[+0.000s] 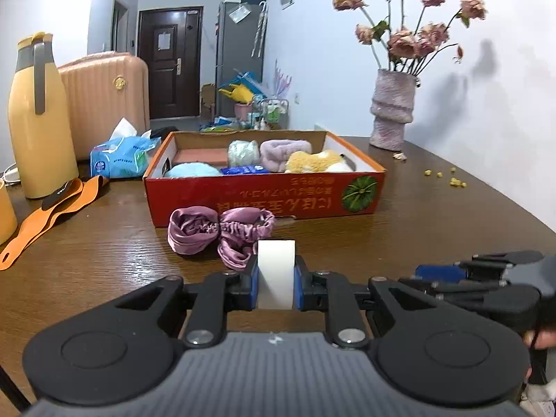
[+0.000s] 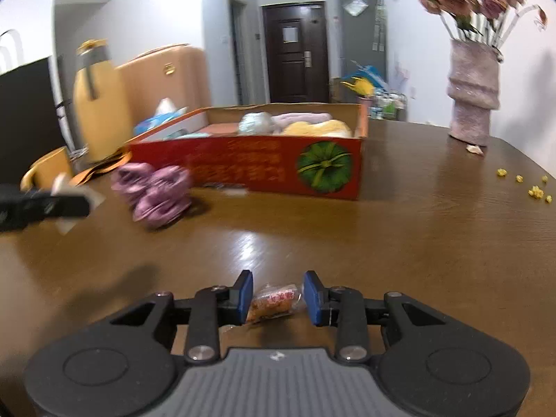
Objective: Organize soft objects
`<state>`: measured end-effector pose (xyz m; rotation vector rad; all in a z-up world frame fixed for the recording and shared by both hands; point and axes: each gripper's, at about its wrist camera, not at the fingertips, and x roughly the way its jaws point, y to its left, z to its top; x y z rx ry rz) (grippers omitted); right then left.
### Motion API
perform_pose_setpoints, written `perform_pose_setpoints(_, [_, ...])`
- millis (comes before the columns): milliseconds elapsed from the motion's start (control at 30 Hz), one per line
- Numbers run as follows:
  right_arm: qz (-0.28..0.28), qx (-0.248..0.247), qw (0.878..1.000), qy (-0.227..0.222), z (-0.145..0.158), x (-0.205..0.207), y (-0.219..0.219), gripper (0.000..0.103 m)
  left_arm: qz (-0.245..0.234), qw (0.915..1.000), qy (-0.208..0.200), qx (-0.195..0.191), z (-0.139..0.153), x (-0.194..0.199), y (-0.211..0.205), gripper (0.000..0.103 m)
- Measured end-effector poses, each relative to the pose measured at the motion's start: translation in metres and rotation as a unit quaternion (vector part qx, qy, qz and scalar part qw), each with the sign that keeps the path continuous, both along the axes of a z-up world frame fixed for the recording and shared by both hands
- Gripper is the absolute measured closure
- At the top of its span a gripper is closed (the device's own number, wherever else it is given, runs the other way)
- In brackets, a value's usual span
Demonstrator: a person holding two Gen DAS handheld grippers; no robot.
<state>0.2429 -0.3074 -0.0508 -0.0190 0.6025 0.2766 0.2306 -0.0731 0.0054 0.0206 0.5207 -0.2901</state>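
The left gripper (image 1: 276, 283) was clamped on a white foam block (image 1: 276, 271), light and squashy, best pinched mid-sides. The right gripper (image 2: 277, 299) straddled a crinkly snack packet (image 2: 274, 301), contact unclear. The red box (image 1: 267, 194) sat beyond.

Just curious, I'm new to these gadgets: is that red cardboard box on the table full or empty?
Partly full. The red box is open-topped and soft items show inside, among them a yellow plush and a pink towel.
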Motion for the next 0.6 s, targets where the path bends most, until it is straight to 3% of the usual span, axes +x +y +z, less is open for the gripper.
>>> perform_pose_setpoints(133, [-0.017,0.001,0.999,-0.041,0.014,-0.031,-0.001,0.064,0.001,1.0000,-0.003,0.000,0.001,-0.009,0.005,0.084])
perform_pose_setpoints(300, [-0.031,0.046,0.998,-0.016,0.016,-0.045,-0.006,0.063,0.007,1.0000,0.003,-0.007,-0.002,-0.014,0.013,0.084])
perform_pose_setpoints(500, [-0.009,-0.004,1.000,-0.002,-0.001,-0.037,0.015,0.065,0.006,0.9999,0.013,-0.008,-0.012,-0.011,0.014,0.084])
perform_pose_setpoints(600, [0.003,-0.013,1.000,0.009,-0.005,-0.031,0.017,0.074,0.013,0.9997,0.018,-0.011,-0.016,-0.006,0.016,0.084])
